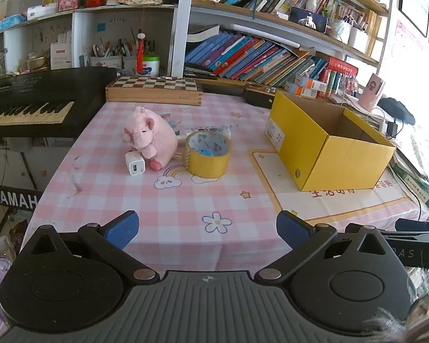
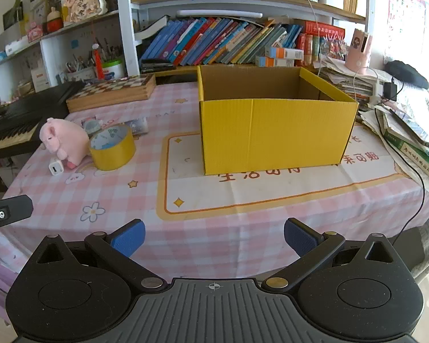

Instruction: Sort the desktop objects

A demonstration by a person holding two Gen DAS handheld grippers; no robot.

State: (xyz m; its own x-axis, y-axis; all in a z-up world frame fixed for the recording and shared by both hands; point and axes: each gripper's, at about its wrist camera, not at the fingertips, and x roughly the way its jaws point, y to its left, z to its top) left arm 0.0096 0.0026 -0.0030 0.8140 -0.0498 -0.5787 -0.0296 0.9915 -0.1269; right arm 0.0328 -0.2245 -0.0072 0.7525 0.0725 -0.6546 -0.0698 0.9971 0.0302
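Hovering wide-jawed and empty, left gripper (image 1: 207, 228) and right gripper (image 2: 214, 237); risking shoving the charger (image 1: 135, 167) touching the pink plush (image 1: 151, 137), beside the tape roll (image 1: 208, 154).

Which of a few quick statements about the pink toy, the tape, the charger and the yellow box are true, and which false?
1. The pink plush pig lies inside the yellow cardboard box. False: it sits on the pink checked tablecloth, left of the box.
2. The small white USB charger cube touches the pig. True.
3. The yellow roll of tape stands on its edge. False: it lies flat, hole upward.
4. The left gripper and right gripper are both open and hold nothing. True.
5. The wooden chessboard box is at the table's far edge. True.
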